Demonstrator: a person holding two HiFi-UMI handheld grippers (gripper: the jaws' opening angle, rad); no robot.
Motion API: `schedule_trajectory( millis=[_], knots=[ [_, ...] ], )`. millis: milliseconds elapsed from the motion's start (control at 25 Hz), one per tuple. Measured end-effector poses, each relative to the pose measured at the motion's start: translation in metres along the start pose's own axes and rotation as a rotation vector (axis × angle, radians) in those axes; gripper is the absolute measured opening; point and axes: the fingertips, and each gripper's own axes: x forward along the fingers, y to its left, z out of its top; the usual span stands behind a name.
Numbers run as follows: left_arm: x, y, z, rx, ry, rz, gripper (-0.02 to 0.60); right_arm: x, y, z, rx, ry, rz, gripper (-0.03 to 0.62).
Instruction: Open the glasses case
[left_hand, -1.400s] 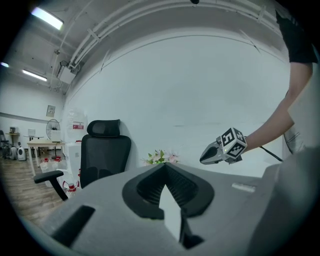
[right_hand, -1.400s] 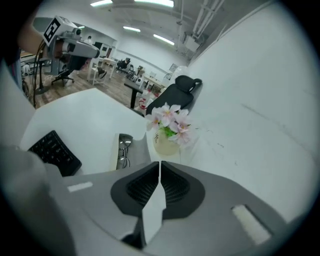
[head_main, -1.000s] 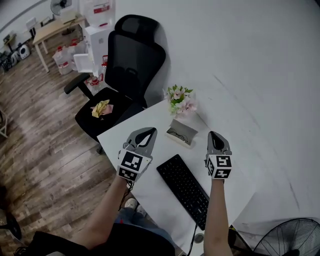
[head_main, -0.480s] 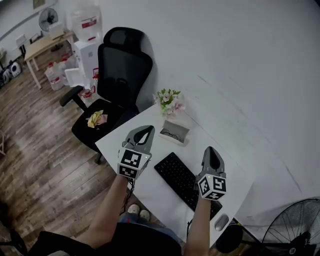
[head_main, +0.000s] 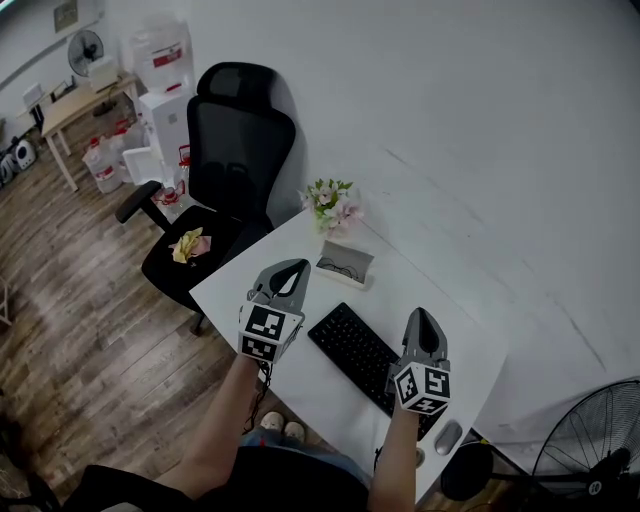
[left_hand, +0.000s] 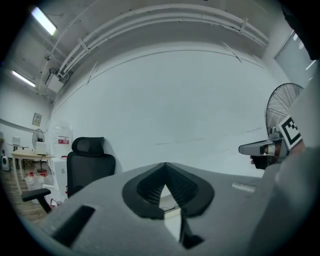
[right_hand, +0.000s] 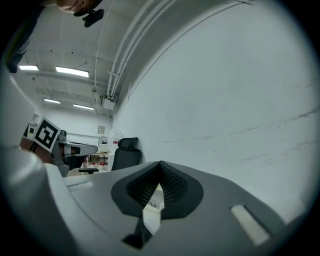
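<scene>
In the left gripper view, the left gripper's (left_hand: 165, 165) own grey body fills the bottom half. Only a small bit of the glasses case (left_hand: 172, 222) peeks through the gap under its tips. The right gripper view is much the same: the right gripper (right_hand: 160, 164) covers the bench, and just a sliver of the case (right_hand: 150, 217) shows.

In the head view, the near end of the keyboard (head_main: 360, 352) is hidden behind the right gripper's (head_main: 422, 318) cube. The fan (head_main: 590, 450) is cut off at the picture's corner. The mouse (head_main: 447, 437) is small and half tucked by the arm.

The glasses case (head_main: 352, 258) lies on the white bench (head_main: 230, 290), close to its far corner and just beside the flowers (head_main: 330, 205). It is a flat little box with a grey top face and a white side. A thin dark pair of glasses (head_main: 339, 267) shows on the grey face. It is too small to tell whether that face is the inside of the case or its lid.

The left gripper (head_main: 297, 268) hangs over the bench's left part, pointing toward the case but apart from it. Its jaws are together, with nothing between them. The right gripper is over the keyboard, well apart from the case – its jaws are together too, and empty.

A black chair (head_main: 225, 170) stands past the bench's left edge.
</scene>
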Motion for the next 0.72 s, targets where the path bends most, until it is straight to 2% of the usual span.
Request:
schedule_trajectory(
  millis=[720],
  knots=[
    [-0.007, 0.0, -0.001, -0.001, 0.008, 0.021, 0.008, 0.005, 0.016, -0.003, 0.012, 0.011, 0.054, 0.006]
  ],
)
